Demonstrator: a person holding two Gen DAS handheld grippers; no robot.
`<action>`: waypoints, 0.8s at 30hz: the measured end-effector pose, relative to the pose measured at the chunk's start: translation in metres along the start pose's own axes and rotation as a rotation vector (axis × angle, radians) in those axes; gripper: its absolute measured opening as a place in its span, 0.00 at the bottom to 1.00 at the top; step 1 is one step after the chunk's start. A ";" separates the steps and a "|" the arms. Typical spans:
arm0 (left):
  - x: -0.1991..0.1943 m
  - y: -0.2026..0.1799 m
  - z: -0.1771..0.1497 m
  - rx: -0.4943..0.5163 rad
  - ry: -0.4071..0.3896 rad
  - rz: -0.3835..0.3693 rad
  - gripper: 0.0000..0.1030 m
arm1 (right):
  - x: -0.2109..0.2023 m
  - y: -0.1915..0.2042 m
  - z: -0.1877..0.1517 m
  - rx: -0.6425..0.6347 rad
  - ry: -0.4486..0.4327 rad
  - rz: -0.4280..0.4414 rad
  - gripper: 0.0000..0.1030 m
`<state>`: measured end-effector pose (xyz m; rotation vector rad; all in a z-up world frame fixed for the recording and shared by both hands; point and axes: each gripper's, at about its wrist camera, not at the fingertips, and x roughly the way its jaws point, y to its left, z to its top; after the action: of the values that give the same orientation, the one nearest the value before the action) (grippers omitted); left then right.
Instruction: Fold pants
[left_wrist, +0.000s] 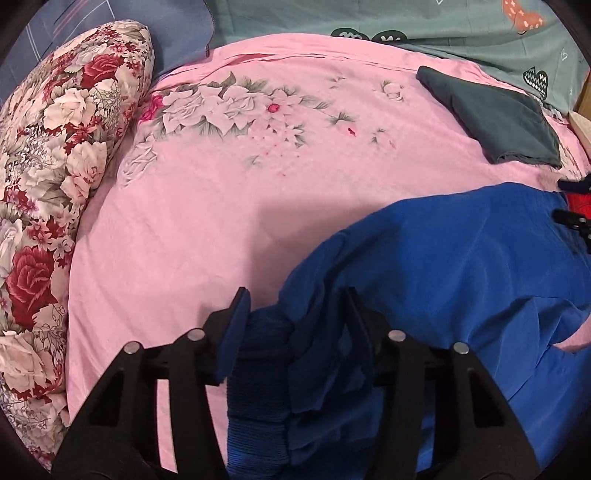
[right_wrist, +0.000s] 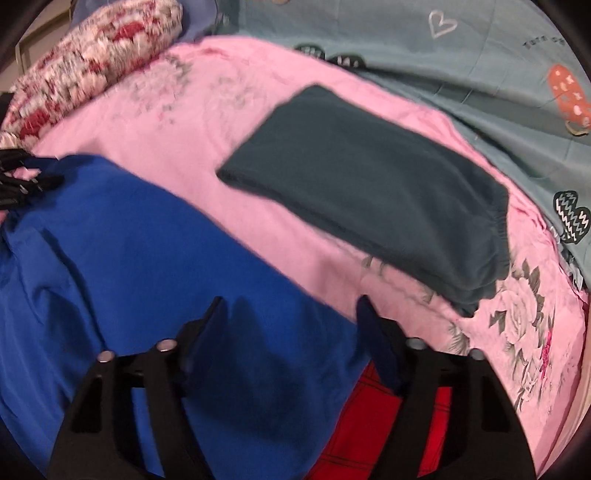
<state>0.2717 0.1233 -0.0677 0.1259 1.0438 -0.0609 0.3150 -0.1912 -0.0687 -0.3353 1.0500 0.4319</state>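
Observation:
Blue pants (left_wrist: 461, 266) lie spread on the pink floral bedspread (left_wrist: 221, 206); they also fill the lower left of the right wrist view (right_wrist: 129, 258). My left gripper (left_wrist: 295, 314) stands with its jaws wide apart around the bunched ribbed waistband end (left_wrist: 262, 369) of the pants. My right gripper (right_wrist: 291, 317) is open with its jaws wide, over the other edge of the blue pants, above a red checked cloth (right_wrist: 380, 424). The right wrist view is blurred.
Folded dark grey-green pants (right_wrist: 369, 184) lie on the bedspread to the right, also in the left wrist view (left_wrist: 498, 118). A floral pillow (left_wrist: 55, 166) lies along the left. A teal patterned sheet (left_wrist: 406, 18) is at the back.

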 end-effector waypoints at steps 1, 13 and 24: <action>0.000 0.001 0.000 -0.005 0.001 -0.003 0.45 | 0.000 -0.004 0.000 0.018 0.001 0.041 0.39; -0.030 0.002 0.001 -0.071 -0.085 -0.030 0.23 | -0.053 -0.001 -0.017 0.030 -0.166 0.029 0.01; -0.134 -0.012 -0.068 -0.014 -0.225 -0.112 0.12 | -0.181 0.071 -0.099 -0.062 -0.385 0.084 0.01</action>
<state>0.1451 0.1187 0.0136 0.0462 0.8253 -0.1660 0.1279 -0.2076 0.0416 -0.2503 0.6777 0.5797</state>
